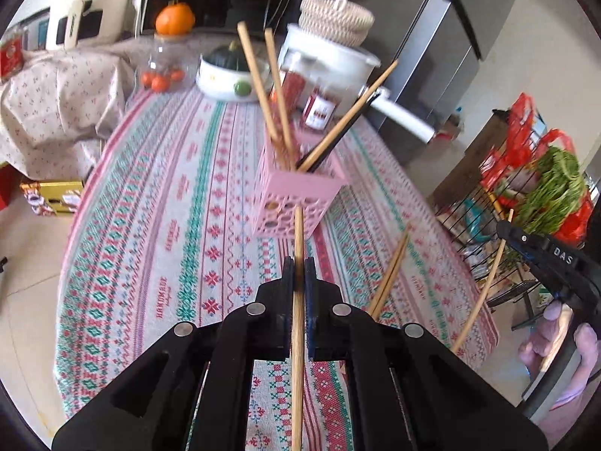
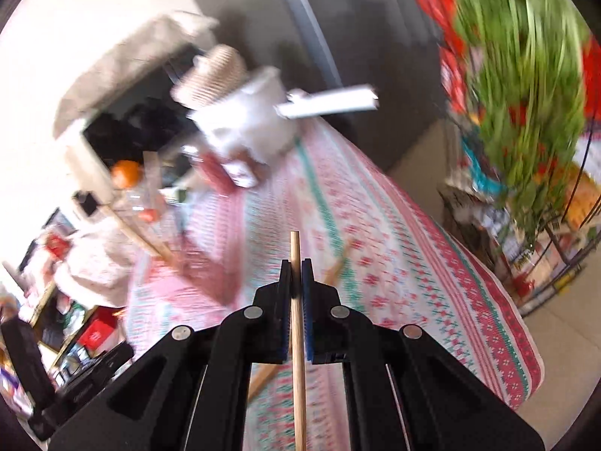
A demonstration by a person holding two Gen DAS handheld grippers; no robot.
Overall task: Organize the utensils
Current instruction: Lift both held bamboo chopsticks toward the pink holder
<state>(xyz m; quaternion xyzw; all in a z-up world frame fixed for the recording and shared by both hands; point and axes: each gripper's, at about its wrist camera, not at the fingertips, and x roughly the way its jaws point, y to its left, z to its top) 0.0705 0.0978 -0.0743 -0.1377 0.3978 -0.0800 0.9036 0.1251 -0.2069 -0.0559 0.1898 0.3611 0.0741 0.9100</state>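
Both my tongs are clamped shut on a chopstick each: left tongs (image 1: 299, 268) on one chopstick (image 1: 298, 338), right tongs (image 2: 296, 268) on another (image 2: 298, 338). The pink holder (image 1: 296, 195) sits just ahead of the left one; the tablecloth (image 1: 165, 225) reads "HANDMADE".

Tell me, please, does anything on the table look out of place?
Yes: two loose chopsticks lie on the tablecloth right of the pink holder, where the others stand splayed at different angles.

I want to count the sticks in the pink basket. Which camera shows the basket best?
The left wrist view: the pink basket stands clear on the tablecloth with wooden chopsticks sticking up from it. In the blurred right wrist view I cannot make the basket out.
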